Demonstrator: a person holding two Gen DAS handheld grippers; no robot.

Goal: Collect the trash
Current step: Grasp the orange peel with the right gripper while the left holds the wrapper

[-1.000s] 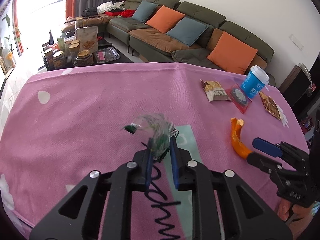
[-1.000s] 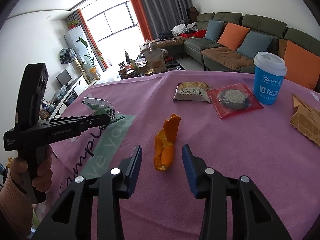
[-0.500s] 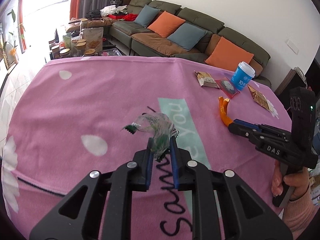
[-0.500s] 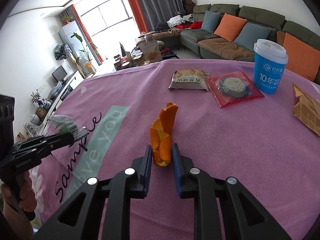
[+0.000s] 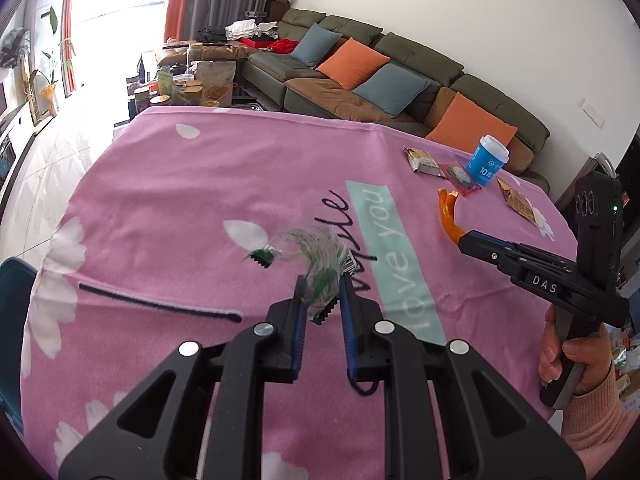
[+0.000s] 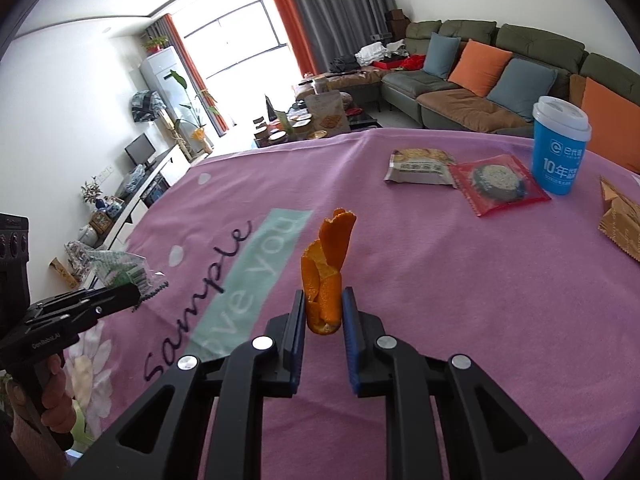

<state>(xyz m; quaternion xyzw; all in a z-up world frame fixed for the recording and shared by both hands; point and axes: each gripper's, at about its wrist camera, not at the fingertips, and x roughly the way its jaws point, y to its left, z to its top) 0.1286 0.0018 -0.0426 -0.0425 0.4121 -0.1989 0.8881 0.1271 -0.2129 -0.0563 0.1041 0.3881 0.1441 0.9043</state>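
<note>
My left gripper [image 5: 322,284] is shut on a crumpled clear wrapper with green print [image 5: 316,248], held above the pink tablecloth [image 5: 200,200]. My right gripper [image 6: 324,296] is shut on a curled orange peel [image 6: 328,256], whose lower end sits between the blue pads while the rest sticks up. In the left wrist view the right gripper [image 5: 464,240] shows at the right with the peel [image 5: 446,212] at its tip. In the right wrist view the left gripper [image 6: 132,294] and the wrapper [image 6: 116,270] show at the left, held by a hand.
At the table's far right lie a blue paper cup [image 6: 560,152], a grey snack packet [image 6: 420,166], a red biscuit packet [image 6: 496,184] and a brown wrapper [image 6: 620,220]. A dark blue object [image 5: 12,300] sits off the table's left edge. A sofa [image 5: 360,64] stands behind.
The right jaws closed on the orange peel, which now stands up between the pads. The left gripper, still holding the wrapper, moved away from the far right side of the table.
</note>
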